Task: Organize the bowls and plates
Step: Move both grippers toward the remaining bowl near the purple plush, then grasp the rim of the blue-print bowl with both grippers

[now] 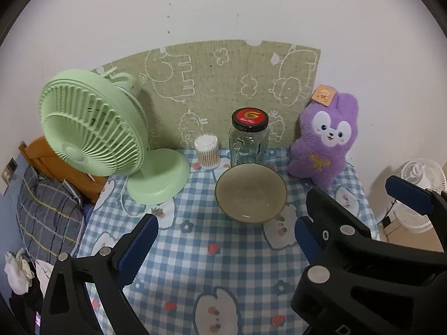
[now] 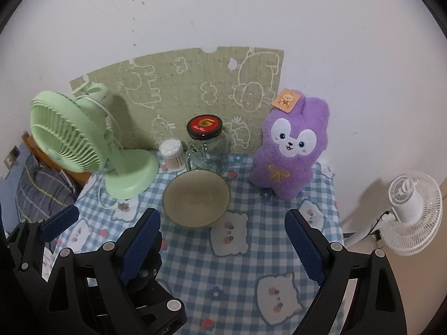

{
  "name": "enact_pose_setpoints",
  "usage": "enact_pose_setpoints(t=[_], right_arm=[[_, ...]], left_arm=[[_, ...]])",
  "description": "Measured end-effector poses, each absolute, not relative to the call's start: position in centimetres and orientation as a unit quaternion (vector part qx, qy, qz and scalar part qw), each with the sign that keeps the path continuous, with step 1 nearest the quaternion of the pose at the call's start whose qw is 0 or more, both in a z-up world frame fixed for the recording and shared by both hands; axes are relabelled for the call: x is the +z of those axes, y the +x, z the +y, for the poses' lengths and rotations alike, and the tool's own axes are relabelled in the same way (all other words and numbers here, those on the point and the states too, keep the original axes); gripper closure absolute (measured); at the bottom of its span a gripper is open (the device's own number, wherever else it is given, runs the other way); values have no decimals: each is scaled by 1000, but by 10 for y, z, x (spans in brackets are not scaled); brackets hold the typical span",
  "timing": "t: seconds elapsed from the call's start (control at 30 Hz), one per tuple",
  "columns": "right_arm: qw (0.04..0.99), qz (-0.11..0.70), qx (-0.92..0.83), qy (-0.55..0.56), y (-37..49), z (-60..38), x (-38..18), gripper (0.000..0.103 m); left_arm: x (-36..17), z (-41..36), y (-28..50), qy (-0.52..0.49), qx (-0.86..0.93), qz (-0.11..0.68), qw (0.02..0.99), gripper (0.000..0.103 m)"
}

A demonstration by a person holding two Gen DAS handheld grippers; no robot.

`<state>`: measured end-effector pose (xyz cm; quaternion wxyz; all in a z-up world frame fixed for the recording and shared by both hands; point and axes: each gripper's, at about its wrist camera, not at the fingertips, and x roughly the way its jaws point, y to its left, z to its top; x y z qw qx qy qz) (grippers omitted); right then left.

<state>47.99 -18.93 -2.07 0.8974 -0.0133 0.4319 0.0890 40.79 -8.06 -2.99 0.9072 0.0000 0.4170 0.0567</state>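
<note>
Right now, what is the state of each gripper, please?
Left gripper: open, holding nothing.
Right gripper: open, holding nothing; the bowl sits free on the table.

Blue-checked table (image 1: pixel 201 254): bowl (image 1: pixel 250 192), green fan (image 1: pixel 92 128), swab tub (image 1: pixel 206 152), lidded jar (image 1: pixel 248 136), purple plush (image 1: pixel 325 142).

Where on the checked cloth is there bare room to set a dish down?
The near half of the tablecloth, in front of the bowl, lies bare. So does the strip between bowl and purple plush rabbit. The back is crowded: green fan, cotton swab tub and glass jar stand close together.
</note>
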Motion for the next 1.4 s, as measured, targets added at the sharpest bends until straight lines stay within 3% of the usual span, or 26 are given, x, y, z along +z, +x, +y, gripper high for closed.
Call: enact_pose_setpoints(t=[0.4, 0.53, 0.67, 0.97, 1.07, 1.3, 1.4], right_arm=[[887, 452, 90, 0, 536, -189, -78, 10], [889, 450, 88, 0, 550, -188, -95, 11], [885, 457, 87, 4, 564, -188, -113, 21], [874, 479, 81, 12, 583, -188, -145, 39], [870, 487, 81, 12, 589, -187, -155, 49], [865, 493, 92, 17, 597, -185, -171, 62], [861, 498, 96, 26, 599, -186, -176, 75]], left_arm=[[-80, -76, 467, 5, 56, 434, 899, 8], [-96, -74, 485, 13, 63, 445, 893, 14], [-112, -70, 499, 9, 65, 461, 885, 27], [-140, -66, 518, 2, 58, 477, 877, 34], [-150, -65, 524, 2, 53, 491, 870, 49], [-165, -64, 534, 4, 43, 501, 864, 62], [-168, -65, 537, 4, 47, 499, 865, 65]])
